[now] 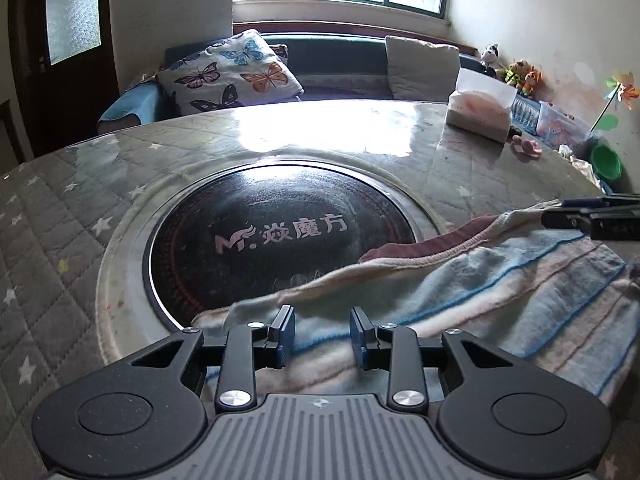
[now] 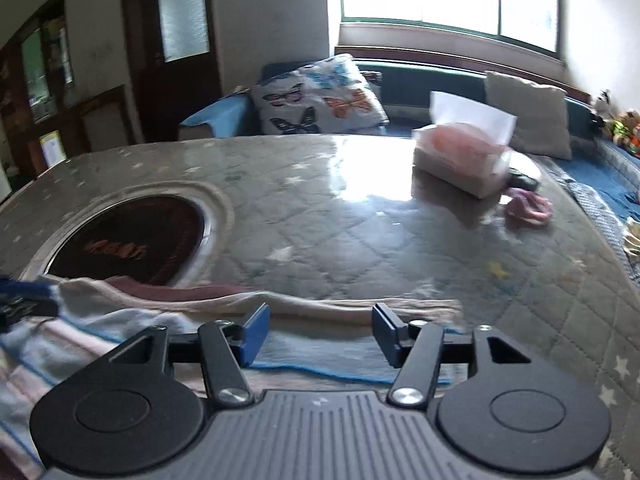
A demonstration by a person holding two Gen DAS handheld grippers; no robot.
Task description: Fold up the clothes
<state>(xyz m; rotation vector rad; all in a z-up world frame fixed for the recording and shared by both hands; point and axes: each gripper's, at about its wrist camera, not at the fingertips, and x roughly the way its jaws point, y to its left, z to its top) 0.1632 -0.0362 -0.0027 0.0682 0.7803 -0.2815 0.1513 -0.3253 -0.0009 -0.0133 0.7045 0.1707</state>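
A striped garment (image 1: 500, 292) in pale blue, pink and cream, with a maroon neckband, lies on the quilted table; it also shows in the right wrist view (image 2: 120, 320). My left gripper (image 1: 322, 334) is open, its jaws apart just above the garment's left edge. My right gripper (image 2: 320, 330) is open over the garment's right edge, holding nothing. The right gripper's fingers (image 1: 592, 216) show at the far right of the left wrist view, at the garment's far corner.
A round black cooktop (image 1: 276, 244) is set in the table (image 1: 80, 240), partly under the garment. A tissue box (image 2: 464, 160) and a pink cloth (image 2: 528, 206) sit at the far right. A sofa with a butterfly cushion (image 1: 232, 72) stands behind the table.
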